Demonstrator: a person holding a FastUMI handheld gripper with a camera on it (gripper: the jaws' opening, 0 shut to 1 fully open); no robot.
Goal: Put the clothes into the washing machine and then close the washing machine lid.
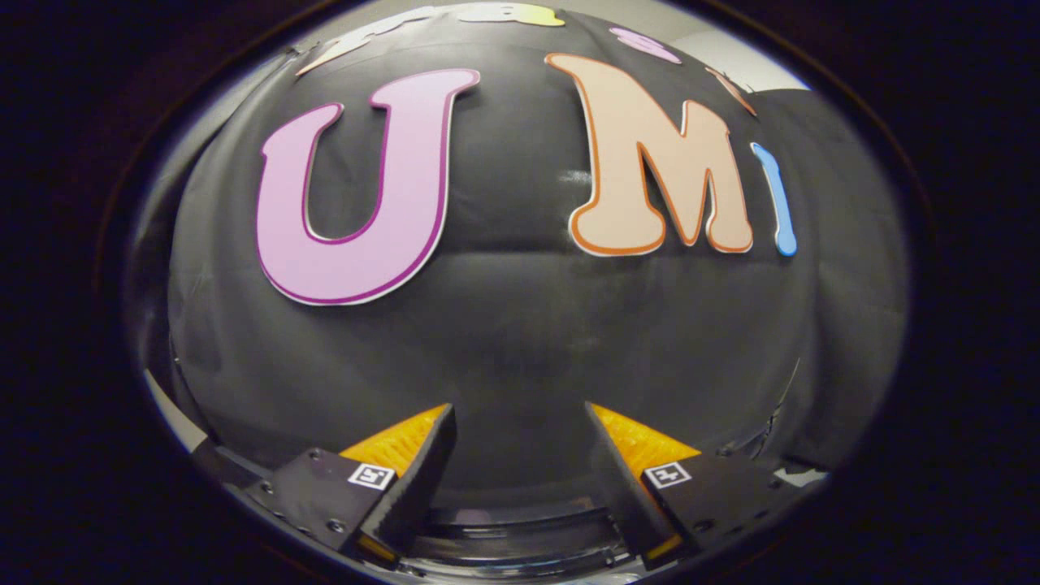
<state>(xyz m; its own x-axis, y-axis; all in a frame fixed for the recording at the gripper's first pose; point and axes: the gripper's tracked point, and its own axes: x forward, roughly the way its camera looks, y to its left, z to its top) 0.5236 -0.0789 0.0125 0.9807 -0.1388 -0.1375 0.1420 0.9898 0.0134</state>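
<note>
My gripper (520, 418) is open, its two fingers spread wide with nothing between them. It points at the black cloth wall (520, 341) straight ahead. Low down between the fingers, close under them, a dark curved rim with a glossy band (520, 532) shows; it looks like the top edge of the washing machine, though I cannot tell for sure. I cannot tell whether its lid is up or down.
The black booth wall stands close ahead and wraps round to both sides. A pale strip of surface (175, 422) shows beyond the left finger, and a light patch (800, 478) beyond the right finger.
</note>
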